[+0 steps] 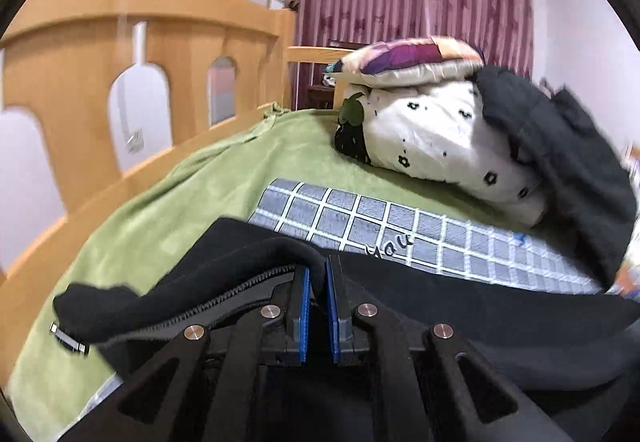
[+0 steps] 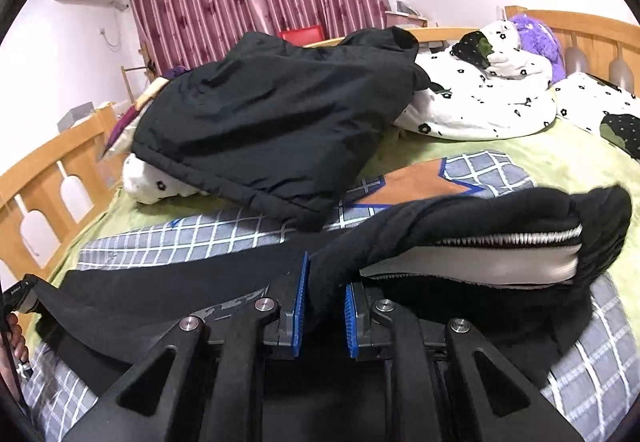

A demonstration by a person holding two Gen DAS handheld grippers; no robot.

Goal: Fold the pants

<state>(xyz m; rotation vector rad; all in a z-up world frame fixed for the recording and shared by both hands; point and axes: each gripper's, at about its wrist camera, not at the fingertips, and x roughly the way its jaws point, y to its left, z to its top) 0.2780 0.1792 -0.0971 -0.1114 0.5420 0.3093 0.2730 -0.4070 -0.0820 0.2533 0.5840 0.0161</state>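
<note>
Black pants (image 1: pixel 460 306) lifted off a green bedsheet (image 1: pixel 208 186) — left gripper (image 1: pixel 318 282) and right gripper (image 2: pixel 326 282) each with jaws clenched on a fold of the fabric.

Each black hand-held gripper (image 1: pixel 318 278) (image 2: pixel 326 282) has blue ribbed pads and silver pivot screws.
</note>
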